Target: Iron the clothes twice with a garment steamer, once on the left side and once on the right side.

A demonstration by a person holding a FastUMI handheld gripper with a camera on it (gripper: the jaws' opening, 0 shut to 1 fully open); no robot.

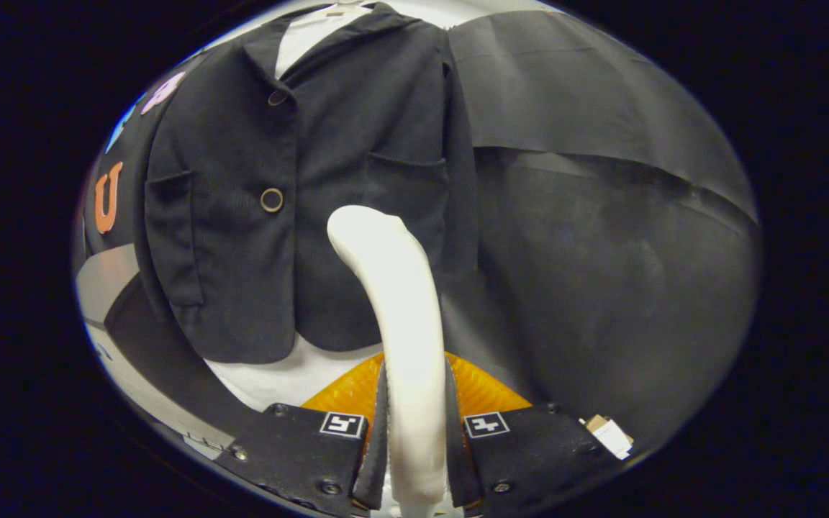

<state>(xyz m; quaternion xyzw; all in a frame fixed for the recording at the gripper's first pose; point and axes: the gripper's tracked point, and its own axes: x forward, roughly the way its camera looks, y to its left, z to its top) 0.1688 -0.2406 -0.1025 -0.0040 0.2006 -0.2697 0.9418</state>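
The gripper (414, 432) is clamped on a garment steamer (400, 324), both fingers pressing its smooth, glossy white handle, which curves up and ends in a rounded head just ahead of the fingers. Beyond it hangs a dark jacket (299, 180) of matte woven cloth, with notched lapels, two round buttons (271, 200) and flap pockets, over a white shirt (299, 363). The steamer head overlaps the jacket's lower front; contact cannot be told.

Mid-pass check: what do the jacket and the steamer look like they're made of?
Jacket: dark woven cloth, probably a suiting fabric, matte with fine visible weave; button looks glossy-rimmed plastic or metal. Steamer: smooth cream moulded plastic, soft sheen, held between the tool's fingers.
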